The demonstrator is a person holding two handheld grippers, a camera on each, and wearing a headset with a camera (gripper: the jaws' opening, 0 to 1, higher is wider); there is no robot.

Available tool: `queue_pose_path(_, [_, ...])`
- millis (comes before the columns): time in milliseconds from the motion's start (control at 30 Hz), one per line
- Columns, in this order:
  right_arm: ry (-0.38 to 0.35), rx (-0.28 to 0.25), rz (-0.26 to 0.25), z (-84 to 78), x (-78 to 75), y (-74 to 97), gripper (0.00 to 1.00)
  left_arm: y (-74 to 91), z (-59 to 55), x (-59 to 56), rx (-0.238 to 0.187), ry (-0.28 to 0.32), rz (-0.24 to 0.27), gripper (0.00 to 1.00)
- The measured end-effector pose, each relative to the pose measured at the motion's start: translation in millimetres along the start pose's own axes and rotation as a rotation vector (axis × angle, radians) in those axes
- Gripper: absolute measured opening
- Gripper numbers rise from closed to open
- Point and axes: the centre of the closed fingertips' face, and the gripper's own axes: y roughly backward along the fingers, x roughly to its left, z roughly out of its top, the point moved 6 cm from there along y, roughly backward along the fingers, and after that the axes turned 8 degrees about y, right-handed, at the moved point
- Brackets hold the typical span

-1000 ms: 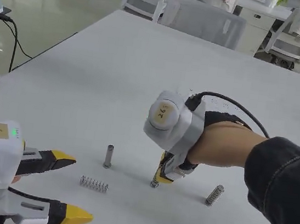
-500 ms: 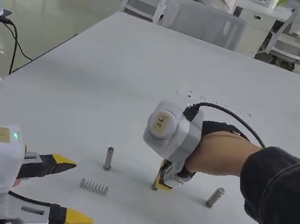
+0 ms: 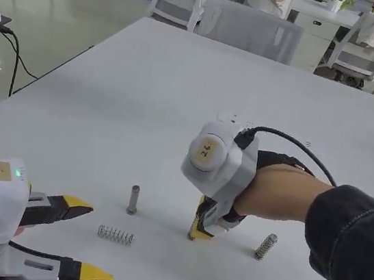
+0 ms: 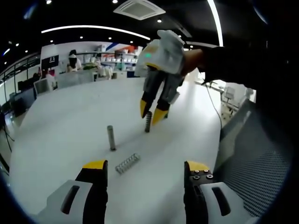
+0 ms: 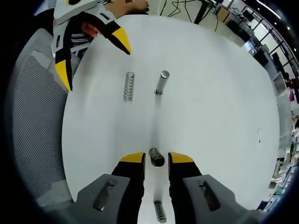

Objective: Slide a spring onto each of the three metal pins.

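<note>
The right gripper (image 5: 156,161) is pointing down at the white table (image 3: 179,97), and its yellow-tipped jaws are standing slightly apart, straddling the top of a sprung pin (image 5: 156,157). This is an upright metal pin with a spring coiled around it. In the right gripper view the pin's round top is sitting squarely between the two tips, with a thin sliver of gap showing on either side, so the jaws are released rather than pinching it. In the left gripper view the same tips are flanking the upper part of the coil, one on each side. A bare pin (image 3: 133,199) is standing upright on the table near the sprung one, on the left gripper's side and apart from both grippers. A loose spring (image 3: 116,235) is lying flat on the table just beside that bare pin, between it and the left gripper (image 3: 87,241). The left gripper is hovering low over the near edge of the table with its jaws spread wide and nothing between them, and the loose spring is lying ahead of its tips, not touching them. On the far side of the right gripper, a second coil (image 3: 266,246) is standing slightly tilted; whether a pin is inside it is not clear.
</note>
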Motion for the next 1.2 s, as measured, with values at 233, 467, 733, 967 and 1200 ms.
queue_pose_path(233, [0.035,-0.033,-0.030,18.1,2.4,12.2,0.17,-0.1,0.2,0.4,0.005,-0.003,-0.002,0.61])
queue_pose_path(467, [0.055,-0.099,-0.012,41.8,13.9,11.2,0.17,0.7,-0.6,0.8,0.007,-0.002,0.002,0.61])
queue_pose_path(733, [0.048,-0.162,0.038,61.9,26.9,-1.7,0.14,0.9,-4.1,0.9,0.011,0.007,0.003,0.61])
queue_pose_path(967, [0.015,-0.206,0.062,73.0,31.2,-14.9,0.13,0.6,-6.8,2.0,0.015,0.012,0.002,0.61])
queue_pose_path(1200, [-0.020,-0.216,0.065,75.2,31.4,-29.3,0.12,0.2,-9.2,2.3,0.022,0.017,0.002,0.60])
